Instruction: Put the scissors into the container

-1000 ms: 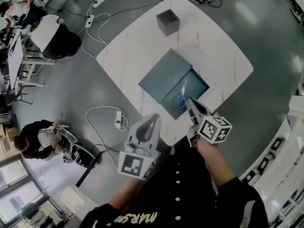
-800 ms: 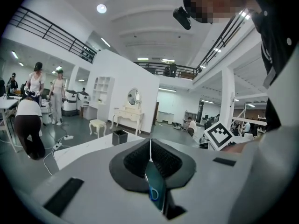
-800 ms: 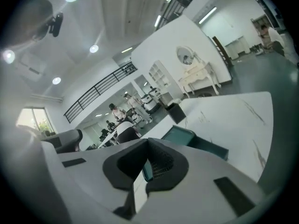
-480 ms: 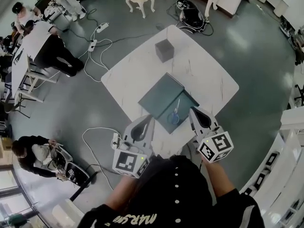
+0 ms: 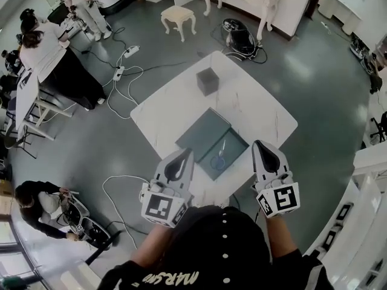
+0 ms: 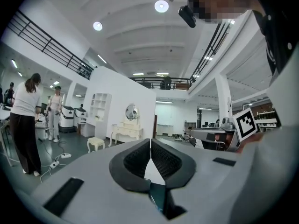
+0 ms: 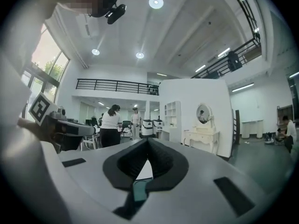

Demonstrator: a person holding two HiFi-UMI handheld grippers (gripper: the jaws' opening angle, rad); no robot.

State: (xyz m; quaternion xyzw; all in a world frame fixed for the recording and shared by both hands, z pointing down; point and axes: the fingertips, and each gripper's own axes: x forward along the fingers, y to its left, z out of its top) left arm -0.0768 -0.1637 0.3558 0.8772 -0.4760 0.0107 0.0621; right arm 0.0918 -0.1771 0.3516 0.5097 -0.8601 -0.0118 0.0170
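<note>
The scissors (image 5: 219,157) lie inside the open teal container (image 5: 234,145), blue handles towards me and blades pointing away, with nothing of mine touching them. The container's lid (image 5: 202,133) rests just beside it on the white bench (image 5: 172,104), and a dark cube-shaped box (image 5: 208,80) stands well apart near the far corner. A second ago my right gripper (image 5: 262,145) was down at the container's edge, close to the scissors. Now it is lifted clear and turned, and my left gripper (image 5: 184,154) has risen too, so the bench looks smaller below me. Both pairs of jaws are pressed together with nothing between them, as each gripper view shows. I judge the scissors placed and the task done, with only the retreat left.
</note>
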